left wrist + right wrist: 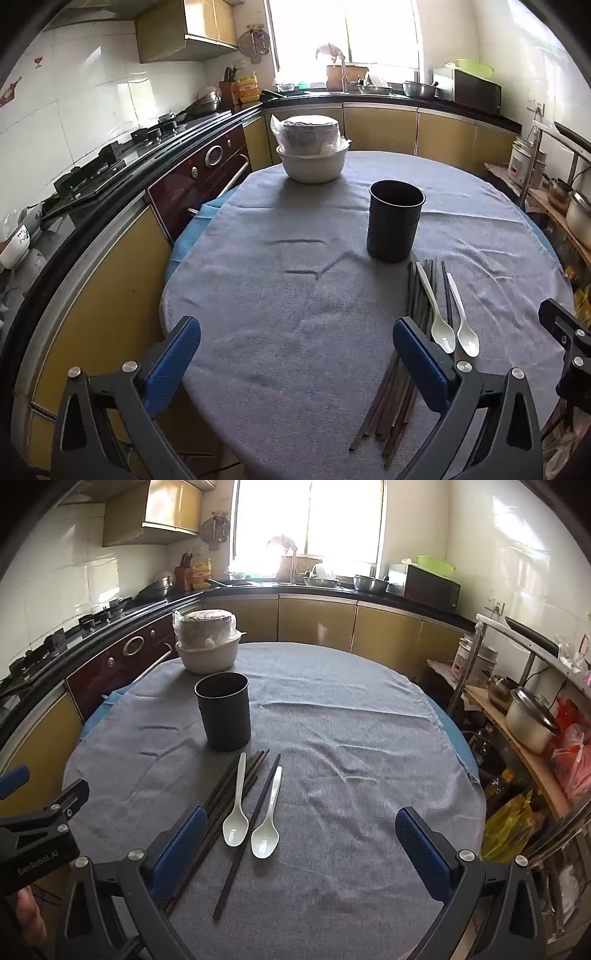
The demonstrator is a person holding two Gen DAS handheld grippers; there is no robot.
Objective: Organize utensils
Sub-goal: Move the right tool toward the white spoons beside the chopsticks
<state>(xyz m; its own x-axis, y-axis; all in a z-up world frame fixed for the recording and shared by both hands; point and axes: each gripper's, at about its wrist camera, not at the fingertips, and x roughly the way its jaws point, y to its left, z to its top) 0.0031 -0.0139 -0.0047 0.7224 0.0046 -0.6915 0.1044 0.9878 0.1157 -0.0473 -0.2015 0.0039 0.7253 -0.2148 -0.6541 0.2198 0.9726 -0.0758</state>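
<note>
**Q:** Where are you in the job, and what are your tongs doing?

**Me:** As I judge it, right at the start: nothing has gone into the dark cup yet. It stands upright on the grey tablecloth, left of centre in the right wrist view, and its mouth looks empty. My right gripper hangs over the near edge of the table, its blue pads spread as wide as they go, holding nothing. My left gripper is the same: fully spread, empty, above bare cloth in the lower middle of its own view.

**Q:** Where are the utensils?

**Me:** Lying flat just below the cup, in the lower centre-left of the right wrist view. The spoon bowls point toward me, the handles toward the cup.

**Q:** How many of each?

**Me:** Two white spoons, side by side. One chopstick lies apart between them. The rest form a dark bundle of chopsticks partly hidden behind my right gripper's left pad; several, but I cannot count them exactly. One cup. At the upper left, a white bowl holds a plastic-wrapped stack.

**Q:** What does the next move call for?

**Me:** Probably lowering one gripper onto a spoon handle, closing gently on that thin, flat piece, then lifting it and standing it in the cup.
</note>
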